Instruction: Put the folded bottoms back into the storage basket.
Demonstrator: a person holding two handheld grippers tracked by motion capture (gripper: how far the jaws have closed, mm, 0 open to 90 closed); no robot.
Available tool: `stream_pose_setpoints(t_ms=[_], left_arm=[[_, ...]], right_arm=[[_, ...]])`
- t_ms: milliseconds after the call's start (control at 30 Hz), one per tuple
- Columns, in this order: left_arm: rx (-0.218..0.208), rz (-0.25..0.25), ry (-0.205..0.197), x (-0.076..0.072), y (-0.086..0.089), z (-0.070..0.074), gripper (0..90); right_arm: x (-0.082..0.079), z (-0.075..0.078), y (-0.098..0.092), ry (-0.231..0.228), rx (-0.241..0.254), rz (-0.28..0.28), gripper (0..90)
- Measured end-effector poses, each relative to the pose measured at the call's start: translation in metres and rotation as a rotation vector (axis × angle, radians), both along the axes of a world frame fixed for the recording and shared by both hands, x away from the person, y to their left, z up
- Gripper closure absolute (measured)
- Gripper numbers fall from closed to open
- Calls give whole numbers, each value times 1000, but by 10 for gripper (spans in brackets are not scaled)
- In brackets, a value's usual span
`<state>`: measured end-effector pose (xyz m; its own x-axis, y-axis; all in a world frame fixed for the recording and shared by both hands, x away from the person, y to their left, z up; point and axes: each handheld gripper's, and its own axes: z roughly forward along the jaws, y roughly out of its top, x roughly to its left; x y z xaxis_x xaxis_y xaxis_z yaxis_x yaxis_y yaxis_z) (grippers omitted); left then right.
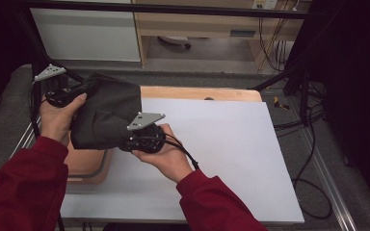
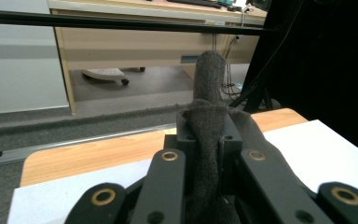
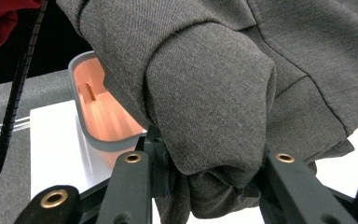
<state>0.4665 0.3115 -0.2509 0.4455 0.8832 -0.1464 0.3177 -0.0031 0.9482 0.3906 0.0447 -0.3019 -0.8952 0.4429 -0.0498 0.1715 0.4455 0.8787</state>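
A dark grey garment (image 1: 107,113) hangs between two raised hands above the table's (image 1: 231,144) left edge, over a pink, grey-rimmed tub (image 3: 100,123) whose visible interior looks bare. The left gripper (image 1: 79,89) pinches a fold tight; the right gripper's (image 1: 134,137) fingers clamp bunched cloth.

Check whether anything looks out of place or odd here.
Nothing looks damaged or spilled. The dark grey garment hangs bunched between the left gripper and right gripper, both clamped on its fabric, above a pink tub that juts over the white sheet's left edge.
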Motion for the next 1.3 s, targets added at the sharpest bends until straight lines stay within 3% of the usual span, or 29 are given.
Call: stream_pose_setpoints(t_ms=[800,1300], left_arm=[[6,65,-25,-2,48,5,840],[10,93,-27,-5,67,3,840]], right_arm=[[11,5,50,-13,1,40,645],[13,5,71,-15,-12,59,644]])
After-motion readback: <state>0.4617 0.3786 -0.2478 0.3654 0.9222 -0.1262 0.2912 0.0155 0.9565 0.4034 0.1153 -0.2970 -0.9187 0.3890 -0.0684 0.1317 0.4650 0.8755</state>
